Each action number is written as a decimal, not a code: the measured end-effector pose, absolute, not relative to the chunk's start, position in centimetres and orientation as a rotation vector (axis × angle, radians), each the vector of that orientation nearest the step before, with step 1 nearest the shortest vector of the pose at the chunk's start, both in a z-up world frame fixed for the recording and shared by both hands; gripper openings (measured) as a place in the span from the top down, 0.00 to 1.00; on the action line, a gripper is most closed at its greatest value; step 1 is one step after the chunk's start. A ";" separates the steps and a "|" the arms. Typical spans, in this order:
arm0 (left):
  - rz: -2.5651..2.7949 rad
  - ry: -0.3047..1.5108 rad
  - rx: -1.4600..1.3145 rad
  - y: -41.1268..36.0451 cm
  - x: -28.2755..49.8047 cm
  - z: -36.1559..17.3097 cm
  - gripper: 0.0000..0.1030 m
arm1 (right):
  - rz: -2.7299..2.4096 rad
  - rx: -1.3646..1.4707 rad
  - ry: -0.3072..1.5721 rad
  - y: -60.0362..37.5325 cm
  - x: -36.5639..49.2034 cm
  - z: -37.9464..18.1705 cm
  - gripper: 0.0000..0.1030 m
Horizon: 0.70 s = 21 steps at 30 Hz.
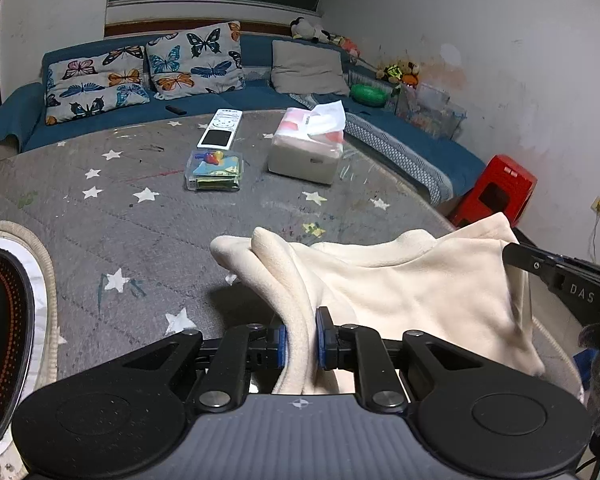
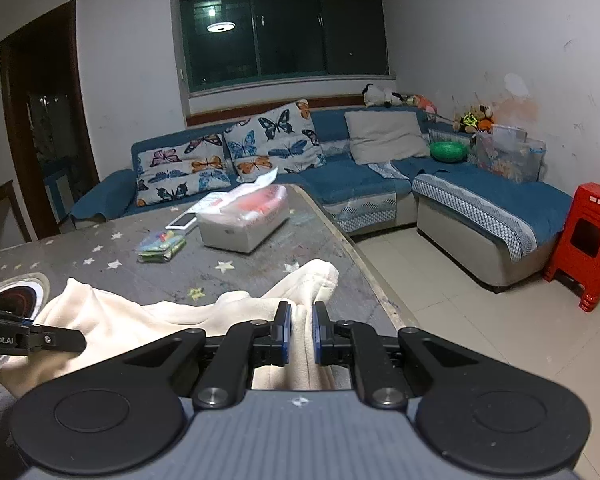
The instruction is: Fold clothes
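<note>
- The near end of the cream fleece garment point(image 1: 400, 288) runs under each camera's housing, so its lower edge is cut off in both views, and what kind of clothing it is cannot be told.
- A round dark burner with a pale rim point(image 1: 4, 320) is cut by the left edge of the left wrist view; only part of it shows.
- The garment is soft, thick and unpatterned, bunched into folds. It lies on the near right part of the grey star-printed table point(image 1: 140, 208), close to the table's right edge, with one rounded fold standing up toward the middle.
- The left gripper point(image 1: 301, 340) has its two blue-padded fingers closed on a thick fold of the garment.
- The right gripper point(image 2: 301, 330) likewise pinches a fold between its blue pads (the cloth fills the gap between them). The right wrist view shows the left gripper's tip touching the garment's far side.
- One garment, two grippers.
- Farther back on the table: one tissue box point(image 1: 306, 152), one clear case of coloured items point(image 1: 215, 170) and one white remote point(image 1: 220, 128).
- Behind is a blue corner sofa point(image 2: 352, 184) with two butterfly cushions and one plain grey one, and one red stool point(image 2: 584, 240) on the floor.
</note>
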State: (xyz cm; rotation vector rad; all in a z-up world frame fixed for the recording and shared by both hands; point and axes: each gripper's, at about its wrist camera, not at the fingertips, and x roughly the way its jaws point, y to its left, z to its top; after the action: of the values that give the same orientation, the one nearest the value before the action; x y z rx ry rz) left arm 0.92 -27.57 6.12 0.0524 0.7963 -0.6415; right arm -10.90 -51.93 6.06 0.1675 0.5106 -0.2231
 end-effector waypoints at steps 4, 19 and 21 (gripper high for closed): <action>-0.634 0.801 0.067 -27.7 1.1 5.8 0.85 | -0.232 0.173 0.528 -52.4 -10.6 5.4 0.91; -0.609 0.813 0.115 -28.2 1.3 4.6 0.81 | -0.261 0.184 0.605 -53.5 -9.6 2.9 0.90; -0.605 0.813 0.122 -28.3 1.3 4.5 0.80 | -0.264 0.183 0.617 -53.6 -9.4 2.5 0.90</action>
State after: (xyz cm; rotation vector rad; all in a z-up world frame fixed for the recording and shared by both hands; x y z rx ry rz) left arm 1.28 -28.26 4.48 0.1217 0.8128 -0.6049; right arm -9.40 -53.57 2.55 0.1833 0.6174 -0.2640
